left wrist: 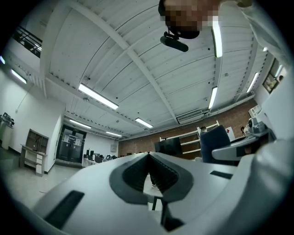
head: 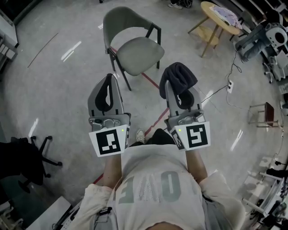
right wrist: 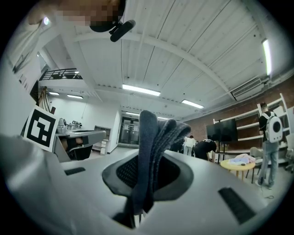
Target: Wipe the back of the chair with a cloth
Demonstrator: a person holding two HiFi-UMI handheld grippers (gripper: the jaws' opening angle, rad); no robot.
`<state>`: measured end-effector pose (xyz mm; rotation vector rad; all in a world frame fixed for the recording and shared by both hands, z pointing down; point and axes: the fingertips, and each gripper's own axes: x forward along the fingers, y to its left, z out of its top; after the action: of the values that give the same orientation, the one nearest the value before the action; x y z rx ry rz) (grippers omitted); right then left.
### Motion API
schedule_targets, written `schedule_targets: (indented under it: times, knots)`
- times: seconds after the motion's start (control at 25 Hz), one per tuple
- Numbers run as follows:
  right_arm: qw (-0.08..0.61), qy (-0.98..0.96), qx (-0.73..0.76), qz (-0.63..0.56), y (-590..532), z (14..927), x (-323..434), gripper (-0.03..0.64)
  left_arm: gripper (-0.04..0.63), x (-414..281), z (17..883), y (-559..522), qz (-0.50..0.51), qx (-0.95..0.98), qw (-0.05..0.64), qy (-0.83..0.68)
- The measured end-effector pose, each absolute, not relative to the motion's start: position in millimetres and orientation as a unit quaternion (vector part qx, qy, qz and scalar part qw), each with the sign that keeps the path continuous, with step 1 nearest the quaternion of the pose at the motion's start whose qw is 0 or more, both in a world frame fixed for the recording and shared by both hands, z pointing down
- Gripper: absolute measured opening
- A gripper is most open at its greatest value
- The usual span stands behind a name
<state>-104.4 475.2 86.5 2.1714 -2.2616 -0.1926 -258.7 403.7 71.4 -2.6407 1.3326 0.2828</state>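
Head view, left to right: one black office chair (head: 24,157) on castors sits at the edge. Next comes my left gripper (head: 110,77), one of the two I hold up in front of my chest. Its fingers (left wrist: 131,176) are pressed together with nothing between them. Beyond the two grippers stands the one grey chair (head: 135,49) on black legs, its curved back on the far side; nothing touches it. My right gripper (head: 170,85) has its fingers (right wrist: 177,173) clamped on the single dark grey cloth (head: 179,76), which bunches up above the tips, clear of the chair. Further right are one round wooden worktop (head: 208,9) with pale fabric (head: 226,15) on it, and one small stool (head: 263,114). The floor (head: 58,90) is glossy grey concrete crossed by a red tape line (head: 150,81). The left gripper view shows a white ribbed ceiling (left wrist: 138,59), strip lights (left wrist: 98,95) and a brick far wall (left wrist: 229,117).
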Motion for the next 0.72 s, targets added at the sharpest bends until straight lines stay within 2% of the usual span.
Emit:
schedule_targets:
  times: [0.28, 0.72]
  knots:
    - [0.013, -0.699, 0.711, -0.073, 466, 83, -88, 0.060, 0.012, -251, 79, 376, 0.109, -0.892, 0.070, 0.433]
    - [-0.004, -0.679, 0.729, -0.083, 402, 99, -23, 0.060, 0.012, -187, 87, 317, 0.108, -0.899, 0.094, 0.414]
